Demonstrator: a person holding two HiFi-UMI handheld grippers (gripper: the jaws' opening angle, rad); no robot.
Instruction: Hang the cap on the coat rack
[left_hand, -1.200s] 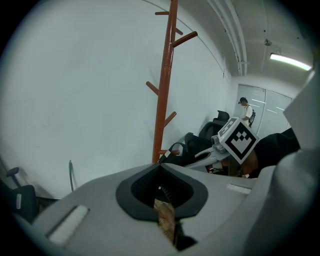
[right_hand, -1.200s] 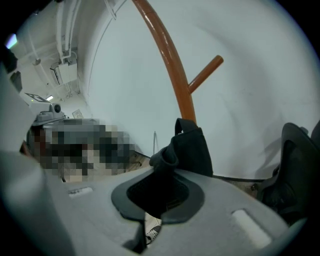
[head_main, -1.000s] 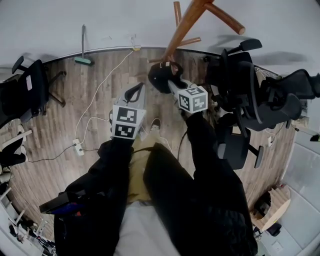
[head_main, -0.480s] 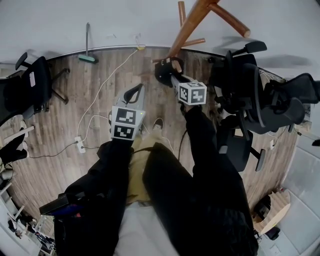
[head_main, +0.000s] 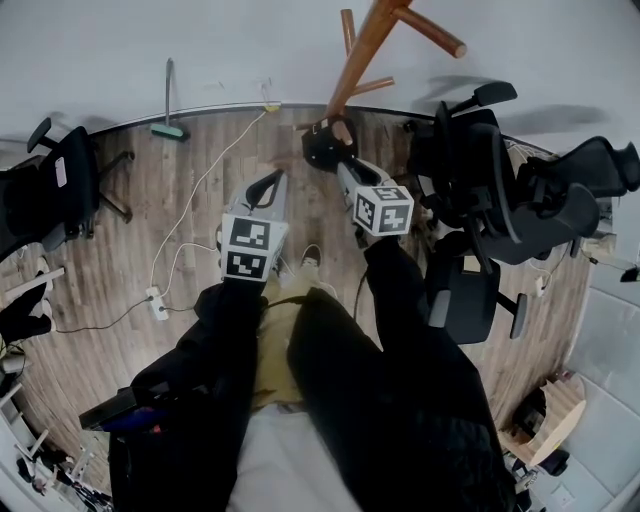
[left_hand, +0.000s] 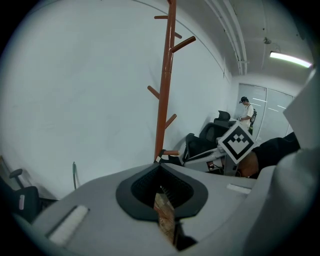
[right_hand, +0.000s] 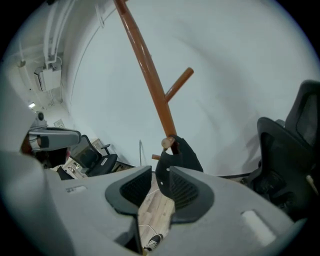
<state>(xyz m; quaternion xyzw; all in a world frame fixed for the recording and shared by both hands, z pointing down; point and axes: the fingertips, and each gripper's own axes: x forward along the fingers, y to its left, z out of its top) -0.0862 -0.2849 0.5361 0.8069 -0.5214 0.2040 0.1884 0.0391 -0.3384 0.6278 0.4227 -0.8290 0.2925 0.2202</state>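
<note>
The black cap (head_main: 322, 147) hangs on a low peg (right_hand: 168, 142) of the brown wooden coat rack (head_main: 360, 55), close to its pole (right_hand: 150, 75). My right gripper (head_main: 341, 170) is just below the cap, its jaws opening. The cap's (right_hand: 182, 155) lower edge still dips between the right gripper's (right_hand: 159, 176) tips, but the pads do not press on it. My left gripper (head_main: 270, 186) is held off to the left, shut and empty. From the left gripper (left_hand: 161, 177) view the rack (left_hand: 165, 90) stands straight ahead against the white wall.
Black office chairs (head_main: 485, 165) crowd the right of the rack, and another chair (head_main: 60, 180) stands at the far left. A broom (head_main: 168, 95) leans on the wall. A power strip (head_main: 156, 295) and white cable lie on the wood floor. A person (left_hand: 246, 112) stands far off.
The right gripper's jaws have opened and let go of the cap, which now hangs on the peg. The left gripper has stayed where it was.
</note>
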